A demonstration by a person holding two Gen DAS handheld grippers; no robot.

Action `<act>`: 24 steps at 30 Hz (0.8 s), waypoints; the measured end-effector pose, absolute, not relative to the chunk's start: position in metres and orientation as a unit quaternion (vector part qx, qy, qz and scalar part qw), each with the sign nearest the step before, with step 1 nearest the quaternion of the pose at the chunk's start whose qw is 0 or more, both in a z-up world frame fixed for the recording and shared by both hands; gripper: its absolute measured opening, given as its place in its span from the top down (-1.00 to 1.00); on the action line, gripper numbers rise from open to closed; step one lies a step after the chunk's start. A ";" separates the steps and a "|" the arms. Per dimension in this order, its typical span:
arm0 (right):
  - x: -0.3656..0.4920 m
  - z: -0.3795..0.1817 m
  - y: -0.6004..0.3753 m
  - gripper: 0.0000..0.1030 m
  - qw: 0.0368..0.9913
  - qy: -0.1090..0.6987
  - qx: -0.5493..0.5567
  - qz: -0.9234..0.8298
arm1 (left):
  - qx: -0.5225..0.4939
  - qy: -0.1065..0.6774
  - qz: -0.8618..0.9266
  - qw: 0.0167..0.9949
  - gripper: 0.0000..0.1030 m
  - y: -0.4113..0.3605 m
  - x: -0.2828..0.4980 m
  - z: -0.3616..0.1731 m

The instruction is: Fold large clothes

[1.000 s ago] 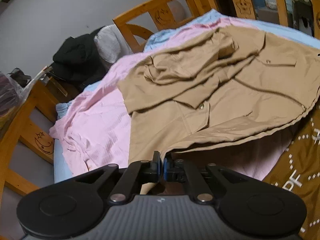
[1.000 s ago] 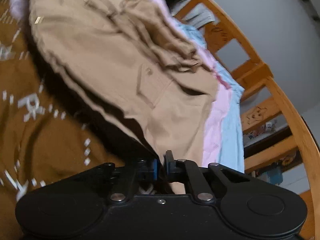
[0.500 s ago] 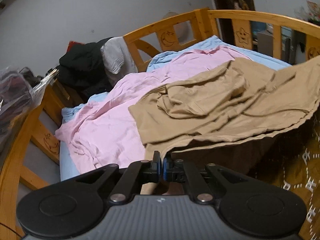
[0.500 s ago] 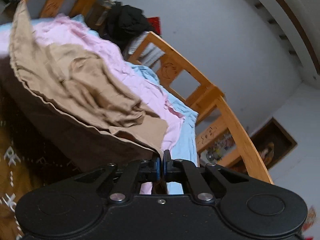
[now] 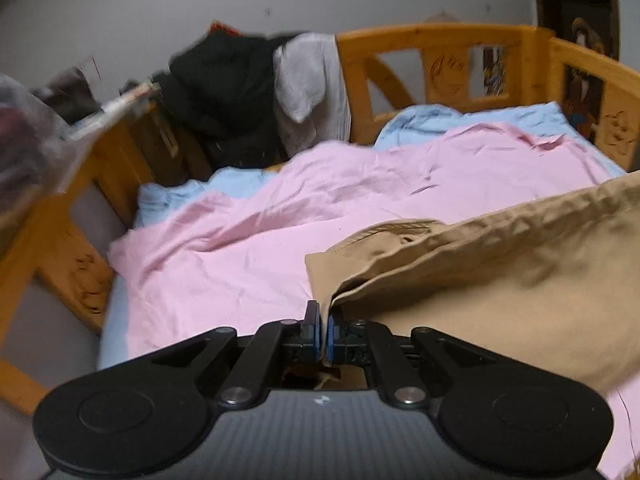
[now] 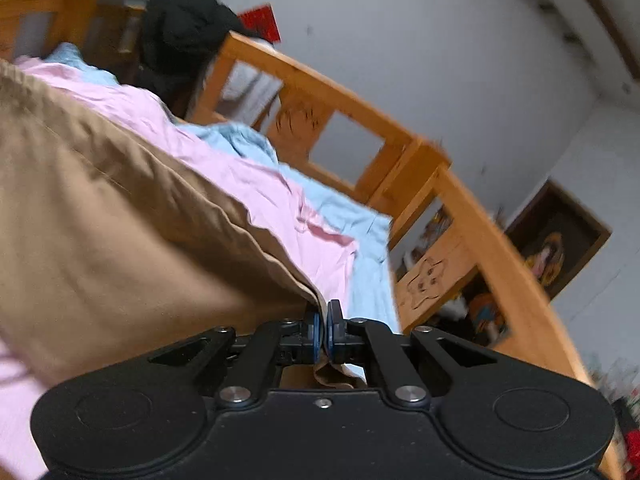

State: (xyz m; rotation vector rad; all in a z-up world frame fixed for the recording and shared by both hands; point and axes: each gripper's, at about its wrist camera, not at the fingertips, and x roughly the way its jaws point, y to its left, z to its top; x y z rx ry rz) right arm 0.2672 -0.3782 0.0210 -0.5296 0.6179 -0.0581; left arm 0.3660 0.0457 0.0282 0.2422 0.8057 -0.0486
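A large tan jacket lies folded over on the pink sheet of a bed. My left gripper is shut on the jacket's hem at its left corner. The fabric stretches away to the right. In the right wrist view the same tan jacket fills the left half. My right gripper is shut on its hem at the right corner. Both grippers hold the hem low over the pink sheet.
A wooden bed rail runs along the far side and down both sides. Black and grey clothes hang over the rail's far left corner. A light blue sheet lies under the pink one. A framed picture leans against the wall.
Both grippers have carried the jacket's hem forward over the garment toward the far rail. The brown patterned blanket has left the view, and the jacket's upper part is now covered.
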 end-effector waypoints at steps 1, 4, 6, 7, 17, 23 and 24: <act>0.283 0.014 -0.379 0.95 0.916 0.310 -0.255 -0.027 | 0.117 0.398 -0.024 0.910 0.93 0.046 0.381 0.020; 0.326 -0.008 -0.377 0.95 0.907 0.329 -0.261 -0.023 | 0.130 0.404 -0.022 0.905 0.92 0.045 0.417 -0.006; 0.346 -0.024 -0.375 0.94 0.904 0.332 -0.267 -0.028 | 0.133 0.405 -0.022 0.904 0.91 0.043 0.432 -0.022; 0.353 -0.030 -0.373 0.94 0.903 0.336 -0.266 -0.030 | 0.129 0.410 -0.024 0.902 0.90 0.043 0.440 -0.031; 0.367 -0.040 -0.398 -0.06 0.926 0.354 -0.128 0.004 | 0.036 0.405 -0.045 0.912 -0.77 0.073 0.443 -0.036; 0.335 0.005 -0.435 -0.90 0.953 0.301 0.000 0.037 | -0.037 0.404 -0.040 0.913 -0.82 0.118 0.414 -0.008; 0.325 0.010 -0.441 -0.94 0.955 0.293 0.019 0.041 | -0.041 0.407 -0.039 0.912 -0.83 0.124 0.405 -0.006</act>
